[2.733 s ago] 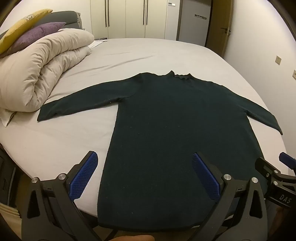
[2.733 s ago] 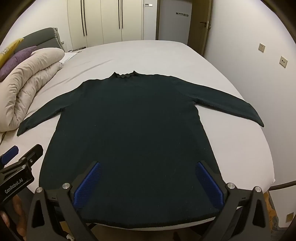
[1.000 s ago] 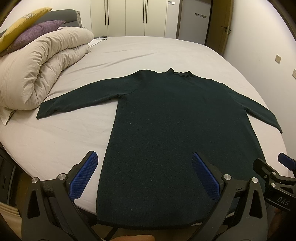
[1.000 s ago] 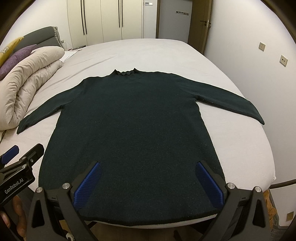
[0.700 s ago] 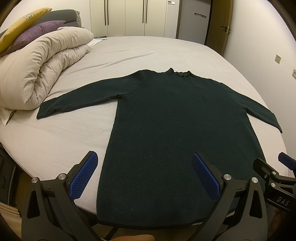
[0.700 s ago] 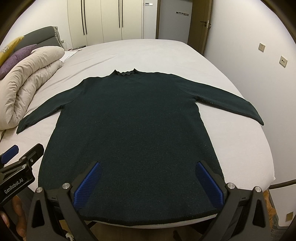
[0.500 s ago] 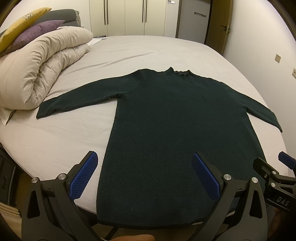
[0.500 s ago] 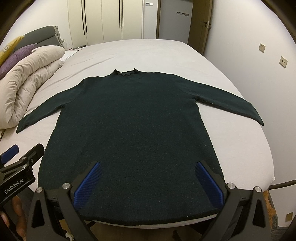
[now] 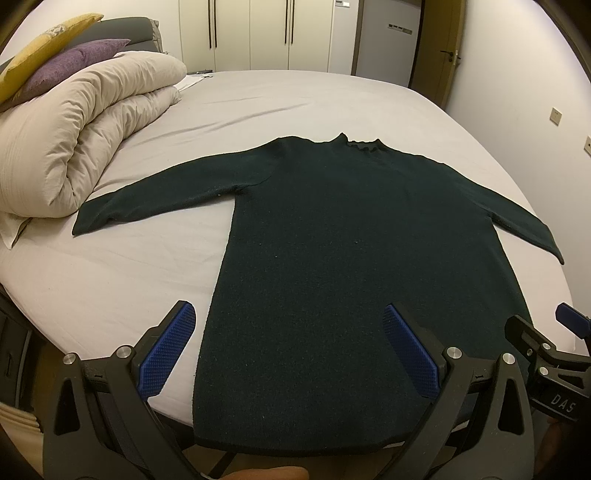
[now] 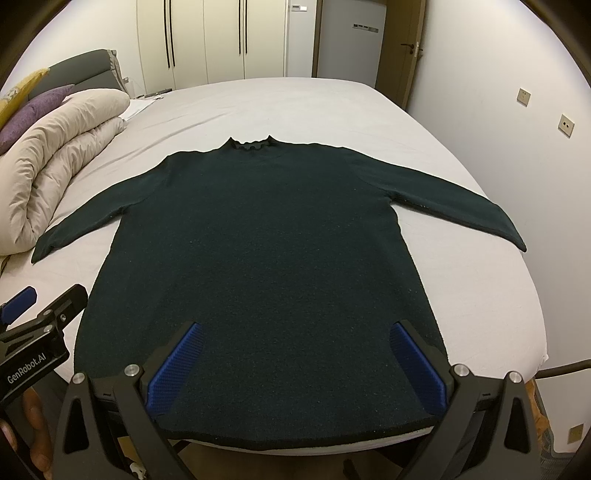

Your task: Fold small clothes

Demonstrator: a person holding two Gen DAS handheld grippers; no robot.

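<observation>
- Yellow pillow point(image 9: 44, 40) and purple pillow point(image 9: 70, 62): far left, stacked against the grey headboard point(image 9: 122, 29), on top of the duvet.
- Rolled cream duvet point(image 9: 77, 129): left side of the bed, lying lengthwise; its near end sits close to the sweater's left cuff, though I cannot tell whether they touch.
- Bed point(image 9: 122, 258): pale grey sheet, smooth, filling most of both views.
- My left gripper point(image 9: 288, 350): jaws set wide, blue pads point(image 9: 166, 354) clear of any cloth, hovering over the near left corner of the hem; one finger is above bare sheet, the other above the sweater.
- Dark green sweater point(image 10: 266, 251): spread flat, near the middle of the bed, frilled collar point(image 10: 251, 144) at the far end, both sleeves stretched out to left and right, hem point(image 10: 295, 439) hanging just over the near edge of the mattress.
- My right gripper point(image 10: 295, 365): jaws also wide apart, nothing between them, both fingers poised above the near hem.
- Wardrobe doors point(image 10: 221, 40): far wall, closed.
- Door point(image 10: 402, 48): far right.
- Wall sockets point(image 10: 565, 125): right wall.
</observation>
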